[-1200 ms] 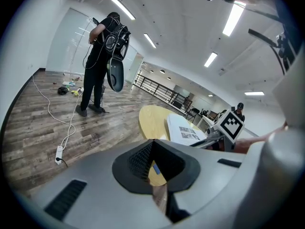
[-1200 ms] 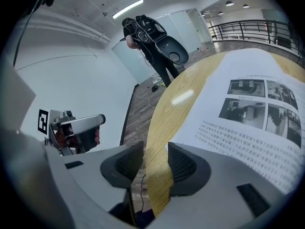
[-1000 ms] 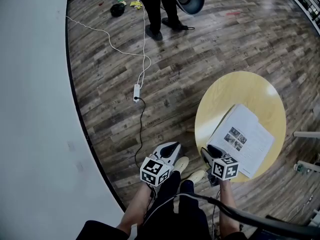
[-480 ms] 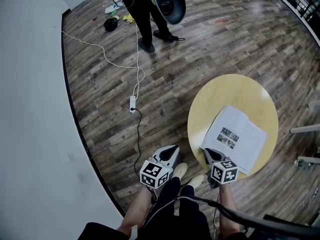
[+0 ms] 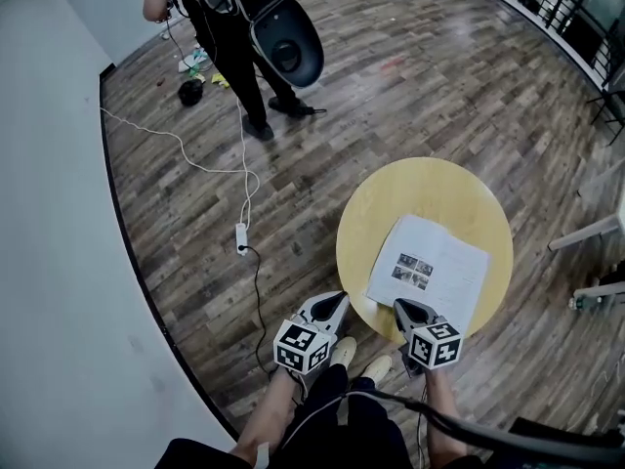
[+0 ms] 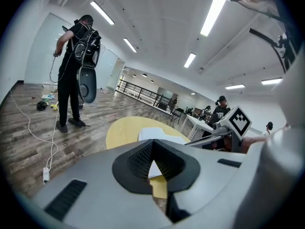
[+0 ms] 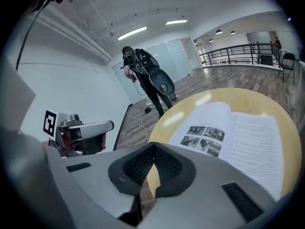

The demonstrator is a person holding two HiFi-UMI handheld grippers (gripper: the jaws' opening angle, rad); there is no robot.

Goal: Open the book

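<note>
The book (image 5: 428,271) lies open and flat on the round yellow table (image 5: 381,208), white pages up with small photos on its left page (image 7: 202,138). My right gripper (image 5: 402,311) hangs shut and empty just off the table's near edge, short of the book's near corner. My left gripper (image 5: 332,307) is shut with nothing in it, left of the table over the floor. In the left gripper view the book (image 6: 157,133) shows beyond the closed jaws, with the right gripper (image 6: 224,132) at the right.
A person in black (image 5: 229,27) stands far off on the wooden floor, carrying a large dark round device. A white cable and power strip (image 5: 240,237) trail across the floor left of the table. A pale wall (image 5: 49,262) runs along the left. A railing (image 5: 547,3) lines the far right.
Both grippers rose and drew back from the book. The right gripper's jaws, at the book's near corner a second ago, now stand clear of it. The book stays open.
</note>
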